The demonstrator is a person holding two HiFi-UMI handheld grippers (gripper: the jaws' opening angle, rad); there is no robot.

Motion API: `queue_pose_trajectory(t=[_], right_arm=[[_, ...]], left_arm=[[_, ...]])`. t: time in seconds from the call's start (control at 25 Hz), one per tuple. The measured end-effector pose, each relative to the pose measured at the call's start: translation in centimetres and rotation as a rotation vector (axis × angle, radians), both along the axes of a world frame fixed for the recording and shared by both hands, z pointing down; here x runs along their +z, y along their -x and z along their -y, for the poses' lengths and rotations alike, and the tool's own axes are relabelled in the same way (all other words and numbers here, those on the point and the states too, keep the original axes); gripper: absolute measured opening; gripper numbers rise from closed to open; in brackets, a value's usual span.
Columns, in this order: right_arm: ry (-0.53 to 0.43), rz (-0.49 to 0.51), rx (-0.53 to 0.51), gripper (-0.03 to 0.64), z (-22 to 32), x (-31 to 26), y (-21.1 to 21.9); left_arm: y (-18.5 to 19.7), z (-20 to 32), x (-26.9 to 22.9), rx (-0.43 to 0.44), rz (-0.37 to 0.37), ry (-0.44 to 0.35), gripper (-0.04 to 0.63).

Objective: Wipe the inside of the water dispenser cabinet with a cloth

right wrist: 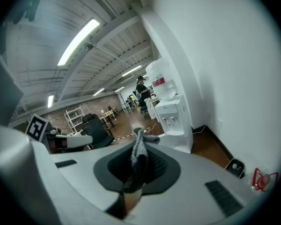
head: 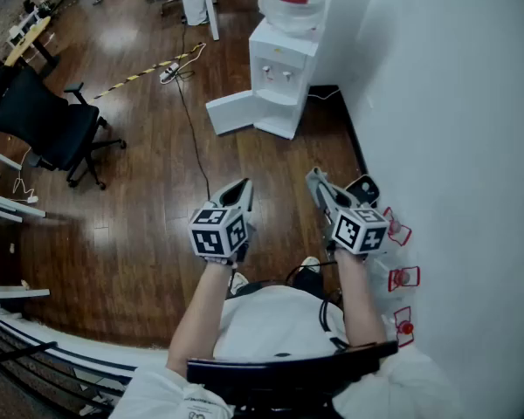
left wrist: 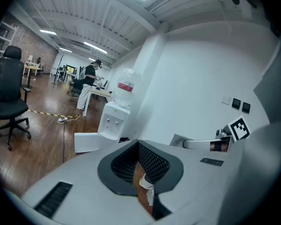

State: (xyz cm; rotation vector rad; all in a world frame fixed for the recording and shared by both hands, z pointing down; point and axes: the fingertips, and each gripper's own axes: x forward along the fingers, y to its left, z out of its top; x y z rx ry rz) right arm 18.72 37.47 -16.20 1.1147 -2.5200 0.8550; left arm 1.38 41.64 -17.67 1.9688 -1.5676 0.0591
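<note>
A white water dispenser (head: 279,68) with a bottle on top stands against the wall, far ahead of me. Its lower cabinet door (head: 231,112) hangs open to the left. Both grippers are held in the air well short of it, pointing its way. My left gripper (head: 237,190) is shut with nothing in it; in the left gripper view its jaws (left wrist: 138,142) meet at the tips. My right gripper (head: 317,182) is shut on a grey cloth (right wrist: 139,149), which sticks up between the jaws. The dispenser (right wrist: 171,114) shows past the cloth. The cabinet's inside is not visible.
A white wall (head: 454,103) runs along my right, with red items (head: 403,278) and a small black object (head: 364,186) at its foot. A black office chair (head: 52,125) stands left. A power strip (head: 170,70) and cable lie on the wooden floor. A person (left wrist: 88,86) stands beyond the dispenser.
</note>
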Motion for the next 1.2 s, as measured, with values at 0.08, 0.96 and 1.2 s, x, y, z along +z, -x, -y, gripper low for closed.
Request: queue_pose_trajectory(t=[0.08,0.96,1.2], right_arm=[[-0.002,0.001,0.0,0.035,-0.1,0.1,0.5],[0.032,0.001,0.088,0.035,-2.0,2.1,7.6],[0.053,0.006,0.1,0.035,3.6,4.0,7.2]], left_arm=[[0.5,-0.2,0.3,-0.004,-0.002,0.003,-0.009],[8.9,-1.1,3.0,0.053,-0.028,0.045,-0.009],[8.5,4.6,4.7,0.07,-0.018,0.071,-0.011]])
